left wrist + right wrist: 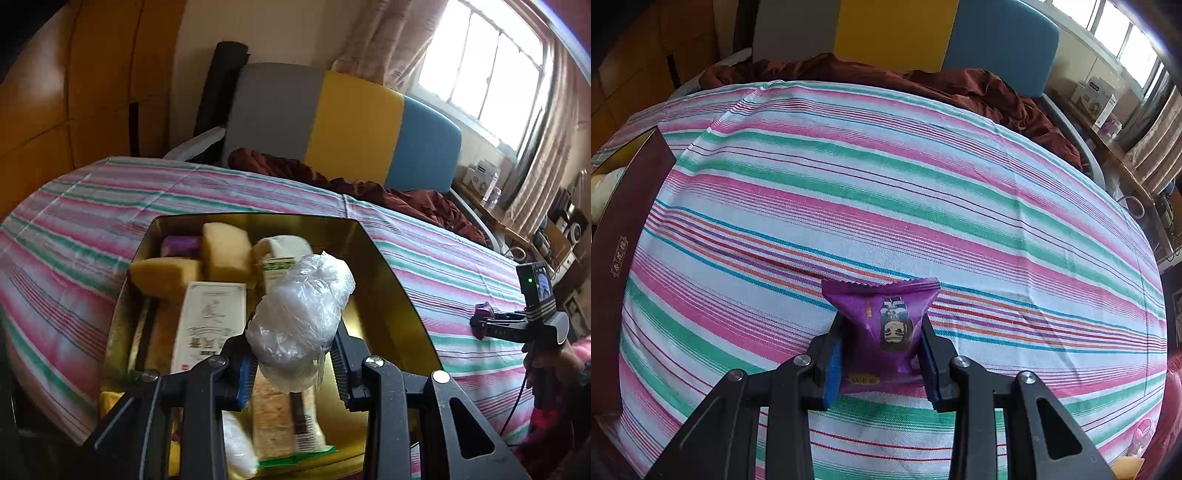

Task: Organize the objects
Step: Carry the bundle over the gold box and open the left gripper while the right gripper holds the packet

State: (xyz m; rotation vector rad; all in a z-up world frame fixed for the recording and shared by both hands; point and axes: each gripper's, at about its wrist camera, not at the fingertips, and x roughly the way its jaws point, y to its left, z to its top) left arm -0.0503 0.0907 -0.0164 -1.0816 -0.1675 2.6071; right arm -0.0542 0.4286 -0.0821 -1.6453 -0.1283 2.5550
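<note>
1. Striped bedsheet (849, 184) in pink, green and white covers the bed that serves as the work surface, with a gold-lined gift box (391, 280) sitting on it
2. Nearest the left camera, the left gripper (291, 354) has its jaws closed around a crumpled clear plastic bag (299, 314), held above the box's open interior
3. Below the bag lie a green-edged cracker pack (284, 417), a white printed carton (210, 325), yellow wrapped cakes (225, 254) and a purple packet (181, 245) at the far end; the free gold floor seems to be on the right side
4. To place the bag well, I would lower it over that bare right patch before letting go, since it is light and springy and may roll or puff back up
5. The right gripper (882, 350) pinches a purple snack packet (882, 325) at its sides, just over the sheet and well apart from the box, whose maroon outer wall (624, 229) shows at the left edge
6. That packet probably goes in afterwards; keep its grip gentle so the contents are not crushed
7. Farthest off are a brown blanket (369, 188) and the grey, yellow and blue headboard (351, 122)
</note>
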